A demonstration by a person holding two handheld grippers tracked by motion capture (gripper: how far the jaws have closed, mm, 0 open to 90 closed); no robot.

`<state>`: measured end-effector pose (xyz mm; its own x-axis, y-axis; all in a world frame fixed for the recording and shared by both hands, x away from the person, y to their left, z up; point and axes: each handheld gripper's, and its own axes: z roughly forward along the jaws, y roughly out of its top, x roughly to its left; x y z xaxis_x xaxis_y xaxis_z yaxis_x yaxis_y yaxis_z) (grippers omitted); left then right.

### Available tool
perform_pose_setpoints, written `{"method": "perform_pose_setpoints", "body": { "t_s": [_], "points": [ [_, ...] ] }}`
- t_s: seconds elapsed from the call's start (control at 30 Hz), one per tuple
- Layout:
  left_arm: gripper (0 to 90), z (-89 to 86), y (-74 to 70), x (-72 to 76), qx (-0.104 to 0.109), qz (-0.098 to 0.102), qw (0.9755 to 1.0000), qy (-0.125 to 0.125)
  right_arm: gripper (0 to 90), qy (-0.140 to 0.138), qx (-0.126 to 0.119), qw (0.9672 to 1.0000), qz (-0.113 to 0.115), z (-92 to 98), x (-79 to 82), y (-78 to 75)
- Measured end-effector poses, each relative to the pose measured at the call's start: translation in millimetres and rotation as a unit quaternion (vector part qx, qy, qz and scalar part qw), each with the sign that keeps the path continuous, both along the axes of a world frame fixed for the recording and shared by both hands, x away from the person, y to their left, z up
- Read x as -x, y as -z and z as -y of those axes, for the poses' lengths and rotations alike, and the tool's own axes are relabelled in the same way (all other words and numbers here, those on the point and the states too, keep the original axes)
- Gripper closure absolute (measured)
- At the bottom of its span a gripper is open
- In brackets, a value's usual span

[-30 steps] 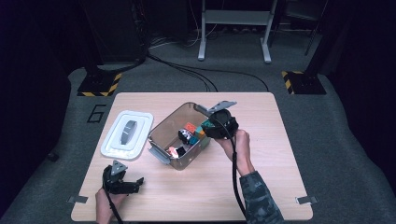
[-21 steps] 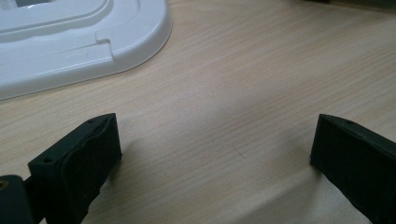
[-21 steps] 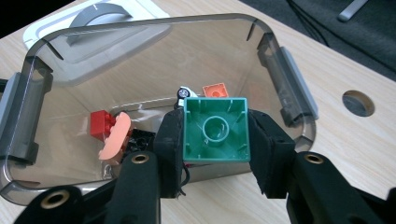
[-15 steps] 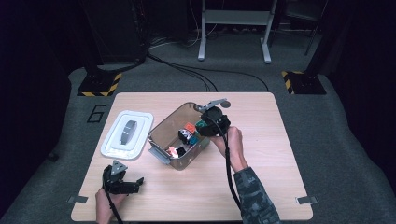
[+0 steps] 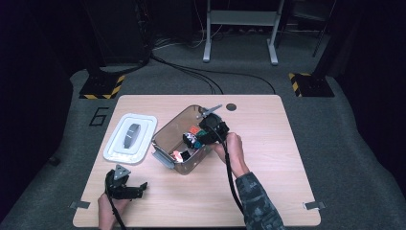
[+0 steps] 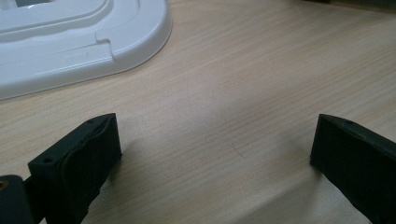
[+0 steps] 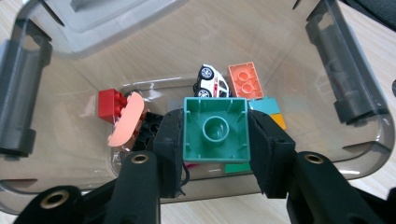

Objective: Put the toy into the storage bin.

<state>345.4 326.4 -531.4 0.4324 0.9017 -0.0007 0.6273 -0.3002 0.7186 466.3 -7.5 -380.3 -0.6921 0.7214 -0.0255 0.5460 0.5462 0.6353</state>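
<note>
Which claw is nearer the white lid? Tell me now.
Left. The left claw sits open on the table just in front of the white lid. The right claw, shut on a green block, is over the clear bin beside the lid.

Bin (image 7: 355,84) walls around toys (image 7: 212,81), open top

One clear plastic bin (image 7: 355,93) on one wooden desk (image 5: 268,191) holds one white toy car (image 7: 211,81), one orange brick (image 7: 246,80), one red brick (image 7: 111,105) and one teal brick (image 7: 264,105); a fifth piece, one green brick (image 7: 215,128), sits between one gripper's jaws. One white lid (image 5: 129,139) lies beside it. Two grippers (image 5: 123,188) (image 7: 215,154) are in use.
</note>
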Motion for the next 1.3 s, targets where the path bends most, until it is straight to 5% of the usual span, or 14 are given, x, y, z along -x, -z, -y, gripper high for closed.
{"method": "perform_pose_setpoints", "body": {
  "t_s": [0.47, 0.67, 0.9, 1.3],
  "points": [
    [1.4, -0.1, -0.1, 0.0, -0.001, 0.0, 1.0, 0.0, 56.7, -0.014, 0.006, 0.9999, -0.007, 0.8, 4.3, 0.9],
    [1.4, 0.0, -0.1, 0.0, -0.001, 0.0, 1.0, 0.0, 37.3, -0.005, 0.003, 1.0, -0.004, 6.7, 8.9, -4.5],
    [1.4, -0.1, 0.0, -0.1, -0.001, 0.0, 1.0, 0.001, 17.0, 0.011, -0.034, 0.9991, 0.022, 24.4, 26.2, -11.8],
    [1.4, 0.5, 0.4, -0.5, 0.003, 0.005, 1.0, -0.003, 9.1, 0.047, -0.069, 0.9959, 0.036, 75.5, 57.5, 17.9]
  ]
}}
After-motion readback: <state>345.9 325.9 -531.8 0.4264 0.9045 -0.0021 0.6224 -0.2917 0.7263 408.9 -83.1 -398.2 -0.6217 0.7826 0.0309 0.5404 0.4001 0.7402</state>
